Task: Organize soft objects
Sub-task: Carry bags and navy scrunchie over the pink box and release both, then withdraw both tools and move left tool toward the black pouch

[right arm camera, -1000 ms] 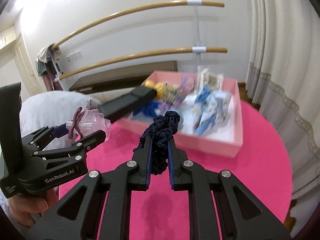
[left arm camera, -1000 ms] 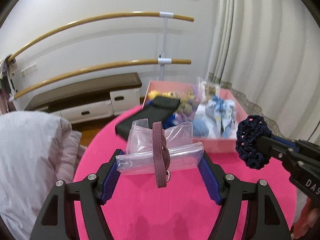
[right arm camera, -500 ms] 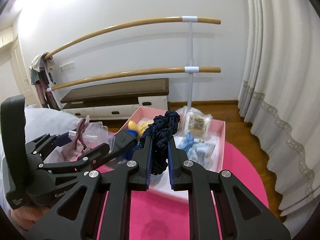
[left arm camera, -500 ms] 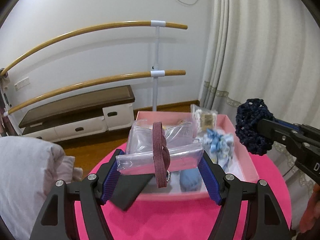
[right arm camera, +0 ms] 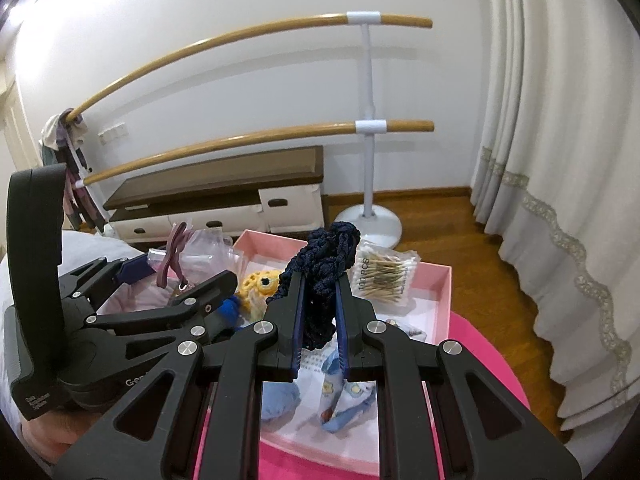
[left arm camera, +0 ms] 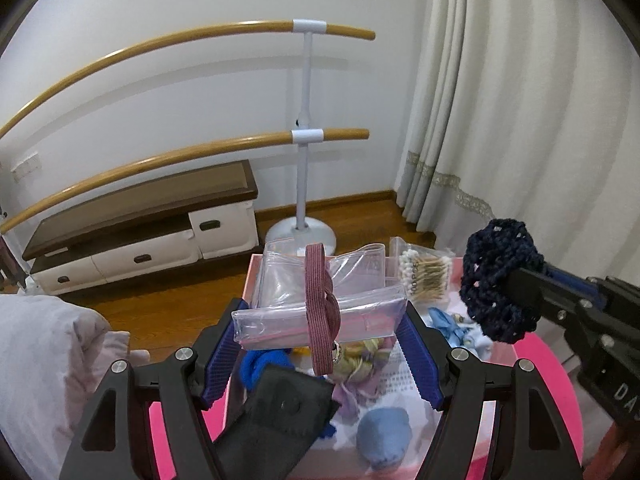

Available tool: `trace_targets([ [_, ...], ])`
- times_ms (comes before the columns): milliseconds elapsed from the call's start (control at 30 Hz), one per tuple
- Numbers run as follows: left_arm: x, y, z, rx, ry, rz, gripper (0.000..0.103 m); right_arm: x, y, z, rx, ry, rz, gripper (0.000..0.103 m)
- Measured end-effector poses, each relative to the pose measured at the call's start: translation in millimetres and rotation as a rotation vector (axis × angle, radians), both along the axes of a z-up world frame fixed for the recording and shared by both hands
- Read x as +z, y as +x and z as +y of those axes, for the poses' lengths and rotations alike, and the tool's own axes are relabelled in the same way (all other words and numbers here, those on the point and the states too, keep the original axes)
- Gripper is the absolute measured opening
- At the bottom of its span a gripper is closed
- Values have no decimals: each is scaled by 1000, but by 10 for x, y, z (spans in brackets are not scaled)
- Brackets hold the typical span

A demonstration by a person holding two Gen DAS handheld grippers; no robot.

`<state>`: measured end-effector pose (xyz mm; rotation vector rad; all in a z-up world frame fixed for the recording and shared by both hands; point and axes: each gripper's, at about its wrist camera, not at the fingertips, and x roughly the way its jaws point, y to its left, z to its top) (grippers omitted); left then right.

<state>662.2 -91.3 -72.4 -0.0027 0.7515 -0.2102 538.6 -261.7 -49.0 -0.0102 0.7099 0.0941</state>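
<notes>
the cotton swab pack in the pink box reads "100 pcs"; the left gripper body shows "gen". only the left wrist view shows "da" on the right gripper and a black pouch leaning in the box. left jaws stand wide, clamping a clear plastic bag wrapped by a maroon hair band. right jaws, nearly closed, pinch a navy crocheted net. both hang over the box on the pink tabletop.

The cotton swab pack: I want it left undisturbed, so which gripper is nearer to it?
Right. The right gripper, clamping the navy crocheted net, sits just beside the cotton swab pack; the left gripper with its clear bag is farther away.
</notes>
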Motion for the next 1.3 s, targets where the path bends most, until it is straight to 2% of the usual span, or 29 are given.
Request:
trace_targets([
  [267, -131, 576, -92, -5, 6, 61, 70, -167, 223, -68, -27, 7, 37, 13],
  [400, -203, 794, -139, -3, 27, 115, 72, -205, 276, -102, -45, 17, 44, 24],
  [433, -195, 851, -151, -2, 32, 116, 73, -210, 282, -120, -49, 24, 45, 25],
  [533, -135, 937, -175, 0, 32, 96, 87, -215, 271, -177, -60, 37, 46, 31],
  [633, -96, 919, -191, 7, 43, 79, 95, -191, 228, -225, -75, 51, 34, 54],
  [700, -67, 883, -184, 18, 46, 63, 101, -161, 179, -265, -88, 70, 11, 95],
  [733, -60, 848, -171, 26, 48, 54, 103, -149, 149, -288, -95, 79, 0, 101],
  [1067, -110, 163, 9, 86, 41, -24, 103, -36, -182, -401, -158, 66, -27, 103],
  [1300, -179, -391, 172, 109, 36, -60, 103, -222, -505, -484, -210, 53, 8, 103],
])
